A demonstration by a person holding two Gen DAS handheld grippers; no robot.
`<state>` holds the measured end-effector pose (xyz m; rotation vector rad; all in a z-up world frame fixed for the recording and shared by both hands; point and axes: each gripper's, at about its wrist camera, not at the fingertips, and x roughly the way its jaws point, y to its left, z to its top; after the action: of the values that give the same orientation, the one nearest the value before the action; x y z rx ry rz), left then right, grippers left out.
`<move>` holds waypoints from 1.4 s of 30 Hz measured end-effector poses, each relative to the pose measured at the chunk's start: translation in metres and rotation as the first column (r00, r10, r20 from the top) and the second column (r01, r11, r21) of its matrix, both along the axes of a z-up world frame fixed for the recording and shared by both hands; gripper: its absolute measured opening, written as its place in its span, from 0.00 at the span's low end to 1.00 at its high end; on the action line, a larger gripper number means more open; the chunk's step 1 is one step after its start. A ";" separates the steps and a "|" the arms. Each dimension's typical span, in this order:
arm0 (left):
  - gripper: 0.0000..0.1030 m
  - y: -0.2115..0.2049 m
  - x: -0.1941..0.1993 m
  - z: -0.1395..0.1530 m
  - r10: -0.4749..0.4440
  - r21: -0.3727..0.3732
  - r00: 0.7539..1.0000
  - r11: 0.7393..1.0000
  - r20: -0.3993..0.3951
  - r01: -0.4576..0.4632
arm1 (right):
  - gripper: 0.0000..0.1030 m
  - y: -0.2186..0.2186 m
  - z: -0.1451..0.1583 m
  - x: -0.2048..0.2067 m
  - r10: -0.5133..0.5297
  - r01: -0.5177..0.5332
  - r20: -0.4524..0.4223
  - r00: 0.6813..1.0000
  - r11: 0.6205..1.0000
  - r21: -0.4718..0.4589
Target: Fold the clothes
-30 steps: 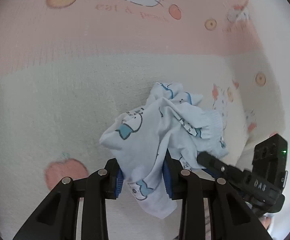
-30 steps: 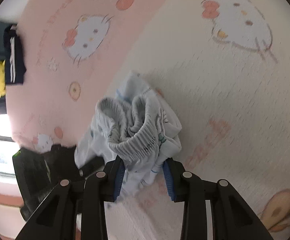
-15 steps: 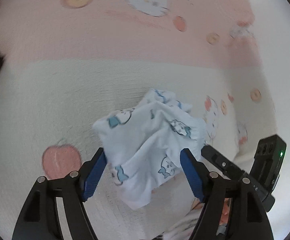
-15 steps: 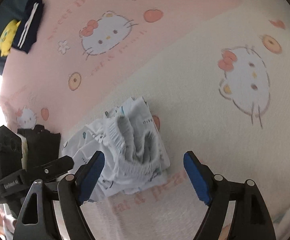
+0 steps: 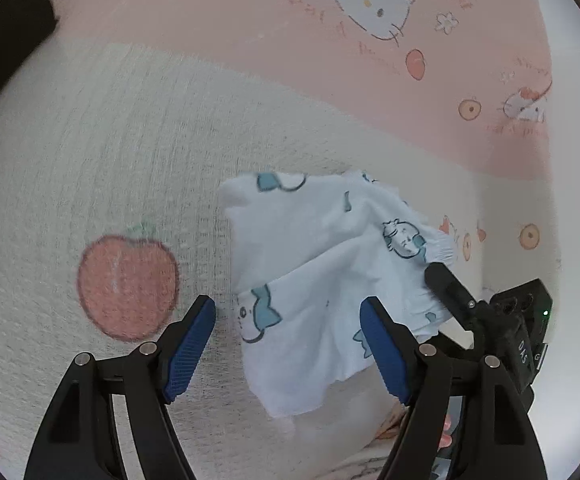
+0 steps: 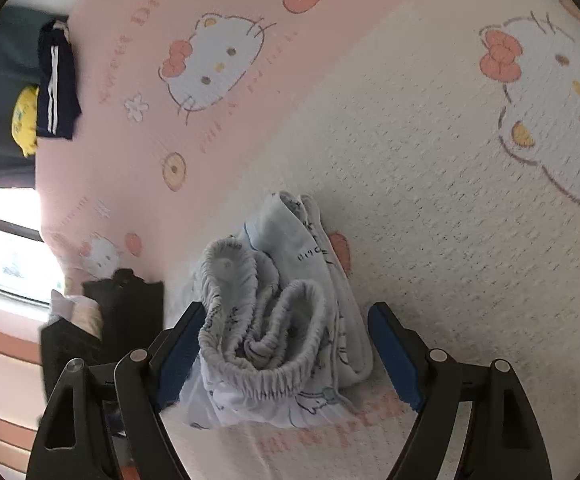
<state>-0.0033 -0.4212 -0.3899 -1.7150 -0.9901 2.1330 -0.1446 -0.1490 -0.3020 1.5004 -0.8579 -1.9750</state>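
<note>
Bed covered by a pink and cream cartoon-cat blanket [image 5: 90,152] printed with peaches and doughnuts, crumpled pale blue printed garment [image 5: 322,280] lying bunched on the cream part, folded navy white-striped clothing [image 6: 56,84] at the far pink edge
</note>
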 end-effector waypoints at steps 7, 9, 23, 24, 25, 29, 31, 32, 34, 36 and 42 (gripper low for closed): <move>0.71 -0.001 0.011 -0.008 0.076 0.042 0.997 0.996 -0.032 -0.075 | 0.79 -0.001 -0.007 0.005 -0.068 0.067 -0.010 0.998 0.996 -0.053; 0.61 0.002 0.010 -0.008 0.058 0.037 0.998 0.998 -0.038 -0.057 | 0.79 -0.011 -0.005 0.009 -0.038 0.039 -0.063 0.997 0.999 0.011; 0.21 0.038 -0.001 0.020 -0.118 -0.086 0.979 0.991 -0.164 0.105 | 0.37 -0.035 0.004 0.018 0.065 -0.026 -0.153 0.986 0.969 0.245; 0.21 0.039 0.000 0.025 -0.122 -0.087 0.975 0.990 -0.183 0.108 | 0.36 -0.037 0.008 0.021 0.069 -0.024 -0.169 0.983 0.965 0.260; 0.21 0.037 0.001 0.028 -0.125 -0.077 0.973 0.991 -0.195 0.111 | 0.36 -0.038 0.013 0.024 0.077 -0.023 -0.187 0.979 0.961 0.276; 0.20 0.028 0.003 0.036 -0.106 -0.001 0.967 0.994 -0.233 0.109 | 0.36 -0.037 0.036 0.034 0.050 0.019 -0.231 0.972 0.958 0.287; 0.20 0.022 0.002 0.041 -0.085 0.060 0.961 0.993 -0.263 0.104 | 0.36 -0.036 0.051 0.040 0.033 0.049 -0.265 0.964 0.953 0.299; 0.20 0.023 0.000 0.044 -0.082 0.075 0.958 0.992 -0.275 0.106 | 0.36 -0.035 0.058 0.044 0.027 0.060 -0.276 0.961 0.951 0.303; 0.20 0.029 -0.004 0.055 -0.077 0.105 0.948 0.988 -0.308 0.114 | 0.36 -0.038 0.075 0.050 0.021 0.086 -0.314 0.949 0.942 0.324; 0.20 0.015 0.006 0.076 -0.054 0.160 0.937 0.980 -0.344 0.115 | 0.36 -0.041 0.097 0.057 0.030 0.108 -0.363 0.931 0.929 0.354; 0.20 -0.007 0.015 0.128 0.001 0.250 0.891 0.960 -0.454 0.126 | 0.36 -0.066 0.165 0.084 0.102 0.159 -0.509 0.855 0.882 0.444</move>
<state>0.0113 -0.4286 -0.2619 -1.0388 -1.0114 2.0929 -0.0607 -0.2148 -0.1366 1.0653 -0.1635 -2.5659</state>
